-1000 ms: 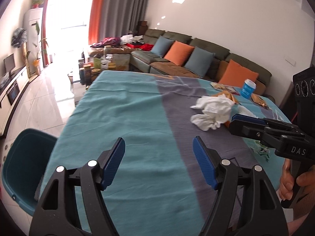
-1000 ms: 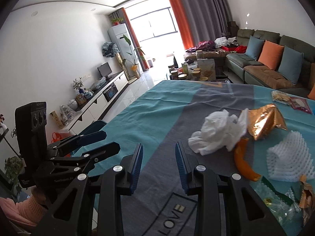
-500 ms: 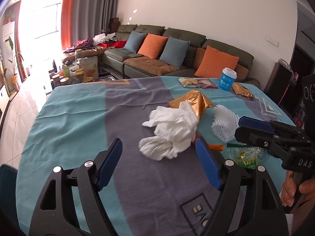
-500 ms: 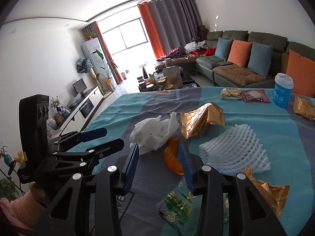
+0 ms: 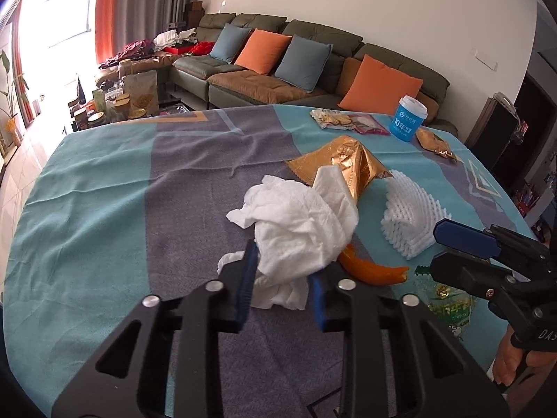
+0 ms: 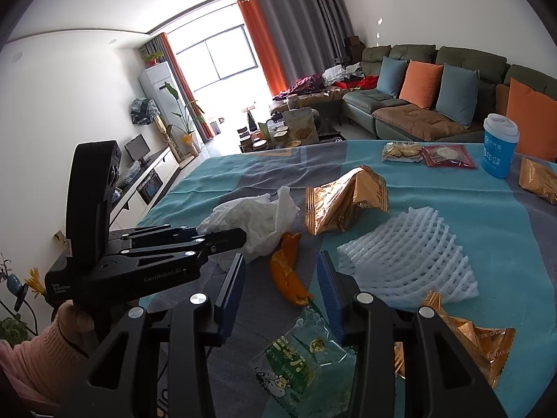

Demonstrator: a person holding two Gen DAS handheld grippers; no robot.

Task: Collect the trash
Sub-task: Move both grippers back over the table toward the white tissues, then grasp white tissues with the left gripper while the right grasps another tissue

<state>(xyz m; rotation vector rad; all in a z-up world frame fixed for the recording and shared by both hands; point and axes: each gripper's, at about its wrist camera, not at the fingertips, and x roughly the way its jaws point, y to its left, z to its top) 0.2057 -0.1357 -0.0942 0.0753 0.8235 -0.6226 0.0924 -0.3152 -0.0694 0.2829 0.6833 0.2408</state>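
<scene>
A crumpled white tissue (image 5: pixel 299 223) lies on the teal and grey tablecloth (image 5: pixel 104 216). My left gripper (image 5: pixel 282 278) is shut on the tissue's near end; it also shows in the right wrist view (image 6: pixel 222 233), against the tissue (image 6: pixel 254 216). My right gripper (image 6: pixel 282 282) is open and empty, its jaws on either side of an orange peel (image 6: pixel 289 275). The peel (image 5: pixel 369 268) lies beside the tissue. A gold foil wrapper (image 5: pixel 348 163), white foam fruit net (image 6: pixel 403 257), green snack wrapper (image 6: pixel 306 358) and gold snack bag (image 6: pixel 466 338) lie around.
A blue paper cup (image 6: pixel 499 149), two snack packets (image 6: pixel 428 153) and another gold bag (image 6: pixel 538 181) sit at the table's far side. A sofa with orange and blue cushions (image 5: pixel 313 59) stands beyond. A cluttered coffee table (image 6: pixel 278 132) is behind the table's far edge.
My left gripper moved forward to the tissue and closed on it. My right gripper moved forward to the orange peel, and its jaws stand wider apart.
</scene>
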